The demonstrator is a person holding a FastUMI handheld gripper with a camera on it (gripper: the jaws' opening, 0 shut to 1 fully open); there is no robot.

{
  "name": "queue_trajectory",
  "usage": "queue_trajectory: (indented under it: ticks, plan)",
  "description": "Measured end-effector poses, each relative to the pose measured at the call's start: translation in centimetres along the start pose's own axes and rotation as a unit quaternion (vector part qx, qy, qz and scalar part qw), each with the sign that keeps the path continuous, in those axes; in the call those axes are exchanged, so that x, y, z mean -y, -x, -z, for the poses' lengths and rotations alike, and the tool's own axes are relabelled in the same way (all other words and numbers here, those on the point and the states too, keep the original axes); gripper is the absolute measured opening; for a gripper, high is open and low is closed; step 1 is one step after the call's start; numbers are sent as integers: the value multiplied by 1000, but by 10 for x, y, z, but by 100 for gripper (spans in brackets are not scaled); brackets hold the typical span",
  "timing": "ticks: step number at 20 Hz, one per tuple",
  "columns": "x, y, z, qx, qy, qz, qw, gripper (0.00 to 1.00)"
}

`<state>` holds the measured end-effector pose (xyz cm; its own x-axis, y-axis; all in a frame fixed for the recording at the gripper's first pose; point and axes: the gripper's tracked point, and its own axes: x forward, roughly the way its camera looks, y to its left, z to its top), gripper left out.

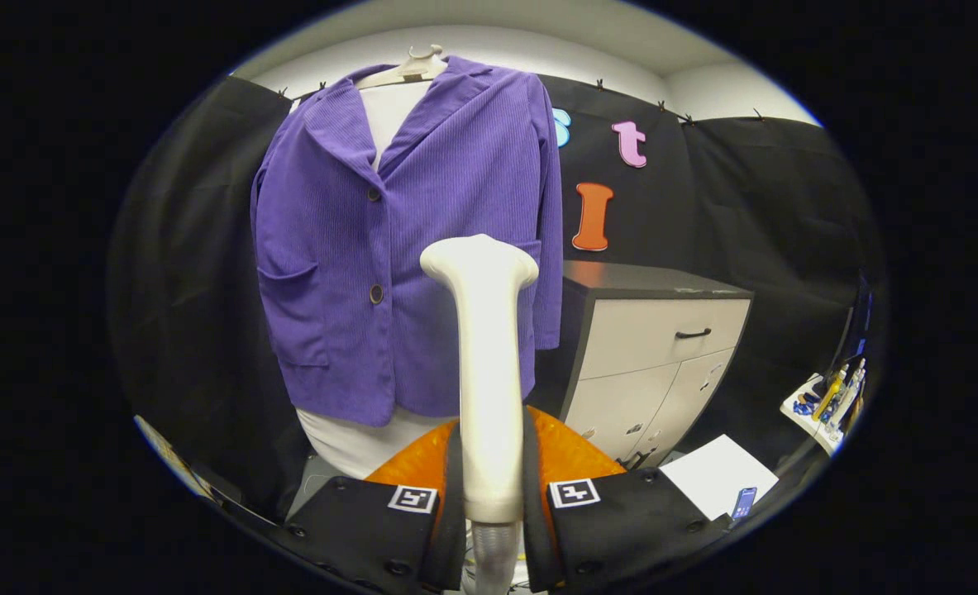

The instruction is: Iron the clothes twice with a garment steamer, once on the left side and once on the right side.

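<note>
Clamped between the two fingers of the gripper [493, 496] stands the garment steamer [485, 364]: both fingers press on the lower part of its handle, one from each side, so the claw is closed on it and holds it upright. A ribbed hose leaves the handle at the bottom, below the fingers. Its wide head is at the top, beyond the fingers, and it stands in front of the jacket; whether the head touches the cloth I cannot tell.

I judge the steamer as a stiff, smooth plastic body, not heavy but rather top-heavy and a little slippery, and the hose may pull on it from below. The straight handle is the right place to take it, and there it is taken now.

Left of the steamer hangs the purple corduroy jacket [373, 248], on a white hanger [410, 68] over a pale dress form [356, 442]. It is soft, ribbed cloth with two buttons and patch pockets; I expect it will give way and swing if the head pushes on it. Most of the jacket's front lies left of the steamer, and only a narrow part with one sleeve lies right of it.

Right of the steamer, beyond the jacket's sleeve, stands a cabinet [654, 347] with a drawer and doors. Further right and lower, a white sheet [716, 475] lies on the floor.

The gripper points level toward the jacket at about its hem, with the fingers side by side.
</note>
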<state>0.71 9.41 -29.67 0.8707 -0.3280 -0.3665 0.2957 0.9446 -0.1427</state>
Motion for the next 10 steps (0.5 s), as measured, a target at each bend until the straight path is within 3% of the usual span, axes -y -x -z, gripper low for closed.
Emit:
queue_trajectory:
  ticks: [10]
  plan:
    - [-22,30,-97,98,16,5,995,36]
